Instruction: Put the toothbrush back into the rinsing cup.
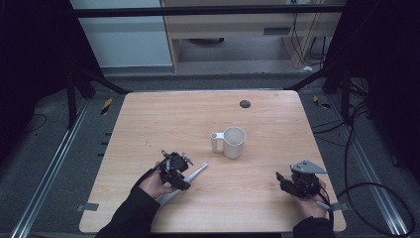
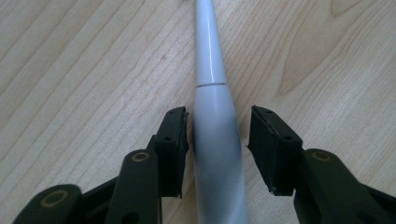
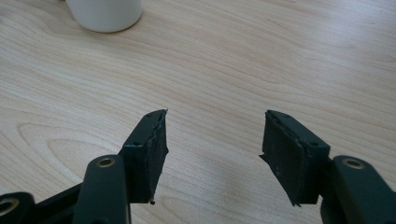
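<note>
left gripper point(image 2: 218, 128): jaws half-narrowed, straddling the wand, one pad on each side. Left pad is sitting just beside the handle or barely touching it, right pad is standing apart with a visible gap. Not clamping yet.
wand point(image 2: 215, 121): white, tapered, lying flat on the tabletop point(image 1: 148, 119); in the high view it is running diagonally at lower centre-left, thin end pointing toward the cup. Thick handle is sitting between the jaws, likely because it gives the pads the most surface to bite on.
left hand point(image 1: 156, 184): angling the gripper low so the jaws are lining up along the wand's axis.
right gripper point(image 3: 212, 140): jaws standing wide, nothing between them, hovering over bare wood at lower right of the high view. Looks parked, keeping clear.
cup point(image 1: 234, 142): white, upright, right of frame centre, well apart from both grippers. Small tube attached at its left side. Interior looks empty; tube contents can't tell.
judgement: cup is probably the wand's destination.
</note>
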A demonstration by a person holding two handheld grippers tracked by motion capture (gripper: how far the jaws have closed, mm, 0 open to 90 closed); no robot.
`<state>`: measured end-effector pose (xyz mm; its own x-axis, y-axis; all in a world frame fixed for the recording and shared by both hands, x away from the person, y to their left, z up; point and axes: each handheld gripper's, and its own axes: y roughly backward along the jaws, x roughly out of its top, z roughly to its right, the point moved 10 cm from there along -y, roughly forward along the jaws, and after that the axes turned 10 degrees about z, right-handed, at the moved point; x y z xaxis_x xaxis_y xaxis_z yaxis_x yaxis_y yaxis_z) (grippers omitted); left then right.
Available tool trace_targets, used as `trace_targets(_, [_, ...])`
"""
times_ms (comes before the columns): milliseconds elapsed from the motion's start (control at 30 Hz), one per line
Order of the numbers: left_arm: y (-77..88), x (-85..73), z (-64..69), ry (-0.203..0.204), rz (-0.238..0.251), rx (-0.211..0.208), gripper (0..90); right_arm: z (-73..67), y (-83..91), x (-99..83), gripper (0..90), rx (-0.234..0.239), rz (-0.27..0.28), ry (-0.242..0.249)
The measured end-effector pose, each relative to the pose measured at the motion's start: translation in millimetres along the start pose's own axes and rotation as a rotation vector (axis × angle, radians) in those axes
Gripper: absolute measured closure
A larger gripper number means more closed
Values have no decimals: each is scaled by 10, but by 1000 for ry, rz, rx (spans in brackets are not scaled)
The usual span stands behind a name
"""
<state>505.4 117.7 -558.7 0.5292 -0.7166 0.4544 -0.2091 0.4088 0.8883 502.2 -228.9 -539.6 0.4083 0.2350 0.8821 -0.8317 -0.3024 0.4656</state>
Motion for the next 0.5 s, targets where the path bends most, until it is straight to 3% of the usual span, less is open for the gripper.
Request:
trace_targets(300, [-14,-10,1,7,-11,-18,647,2,-1,0,401,0,-1,-1])
trace_targets(500, [-11,-12,-1,6,-17,-31,655,0,1,-1,401,0,-5,1])
